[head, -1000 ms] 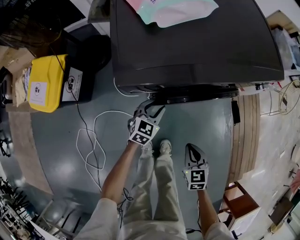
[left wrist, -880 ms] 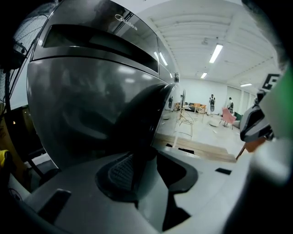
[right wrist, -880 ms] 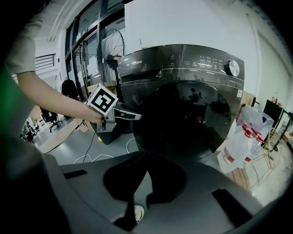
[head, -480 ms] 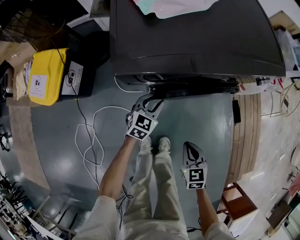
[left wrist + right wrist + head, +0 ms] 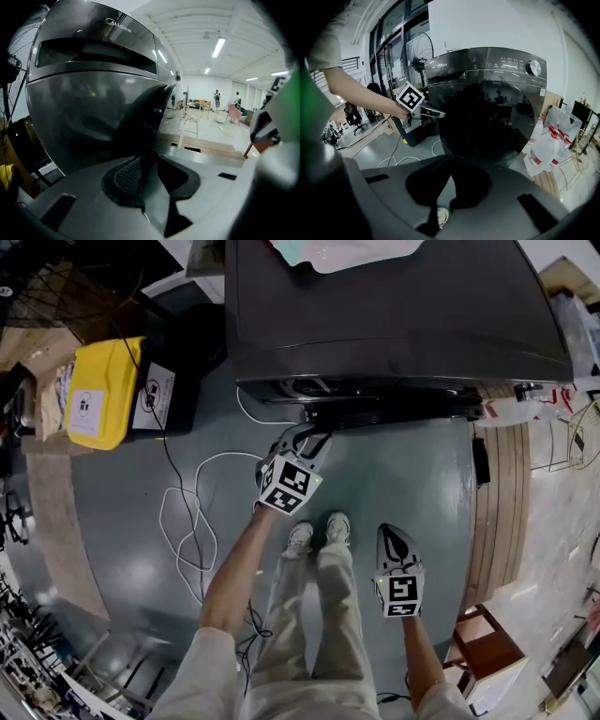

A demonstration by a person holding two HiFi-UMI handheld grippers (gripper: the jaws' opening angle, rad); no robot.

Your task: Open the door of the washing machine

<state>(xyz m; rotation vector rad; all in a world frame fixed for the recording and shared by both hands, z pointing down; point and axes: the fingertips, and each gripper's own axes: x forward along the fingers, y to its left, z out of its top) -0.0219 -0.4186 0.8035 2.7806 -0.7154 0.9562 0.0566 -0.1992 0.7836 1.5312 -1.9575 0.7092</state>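
Observation:
A dark grey washing machine (image 5: 394, 324) stands ahead with its round door (image 5: 492, 122) closed. My left gripper (image 5: 314, 432) reaches up to the door's left rim (image 5: 151, 117). Its jaws are closing, with the rim running down between the ribbed pads (image 5: 127, 174). No gap shows between the pads and the rim. My right gripper (image 5: 394, 538) hangs lower and to the right, well short of the machine. It is shut, with its tips meeting on nothing (image 5: 450, 158). From the right gripper view the left gripper (image 5: 436, 112) sits at the door's left side.
A yellow-lidded bin (image 5: 103, 395) and a black box (image 5: 173, 395) stand left of the machine. A white cable (image 5: 187, 521) loops over the floor. At the right are plastic bags (image 5: 548, 140), wooden boards (image 5: 497, 502) and a stool (image 5: 487, 643). My shoes (image 5: 319, 531) stand between the grippers.
The left gripper has stayed at the door's left rim. The right gripper has drifted slightly. The head view has shifted a little.

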